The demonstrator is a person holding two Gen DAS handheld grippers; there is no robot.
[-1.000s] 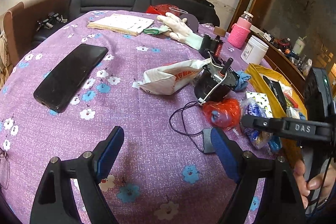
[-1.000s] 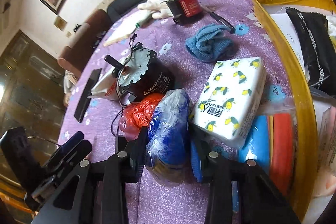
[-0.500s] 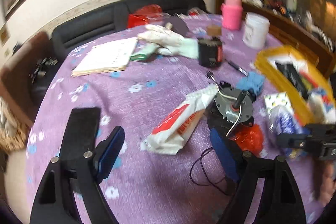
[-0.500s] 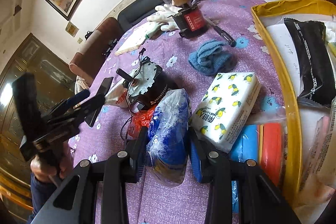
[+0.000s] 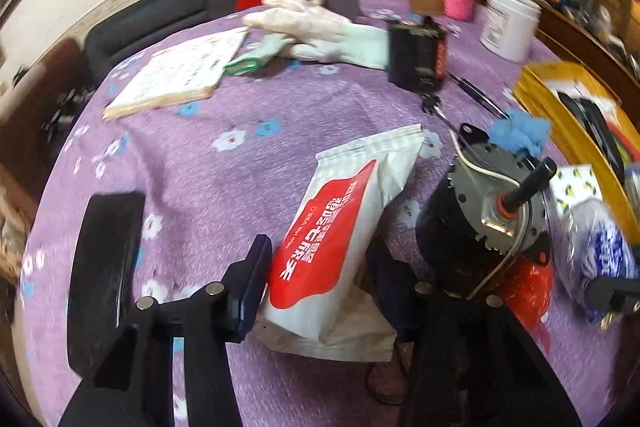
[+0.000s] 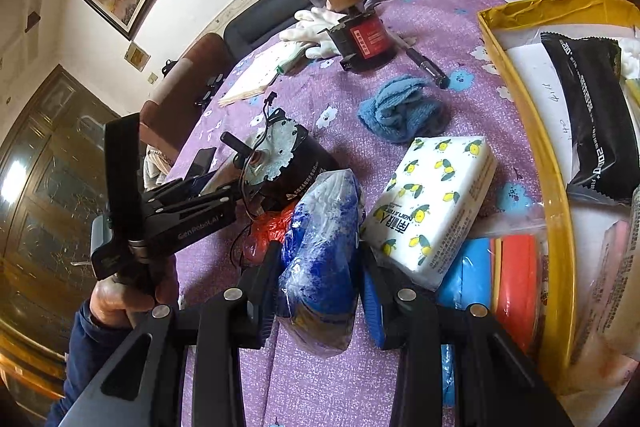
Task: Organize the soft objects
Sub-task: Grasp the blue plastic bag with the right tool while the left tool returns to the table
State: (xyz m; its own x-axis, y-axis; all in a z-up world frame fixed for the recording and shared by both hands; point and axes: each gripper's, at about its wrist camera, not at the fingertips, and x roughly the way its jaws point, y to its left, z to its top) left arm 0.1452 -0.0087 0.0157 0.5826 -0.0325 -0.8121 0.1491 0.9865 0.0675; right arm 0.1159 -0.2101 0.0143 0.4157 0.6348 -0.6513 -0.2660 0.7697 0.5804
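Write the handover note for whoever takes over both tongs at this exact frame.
Left tongs: closing around the white-and-red wet wipes pack; it lies between the jaws, grip not confirmed.
Right tongs: shut on the blue-and-white plastic bag.
Yellow bin: already holds a black packet and other packs.
On the purple tablecloth: lemon-print tissue pack, blue cloth, white gloves, red bag beside the motor.
Left to do: likely bin both packs, then the remaining soft items.
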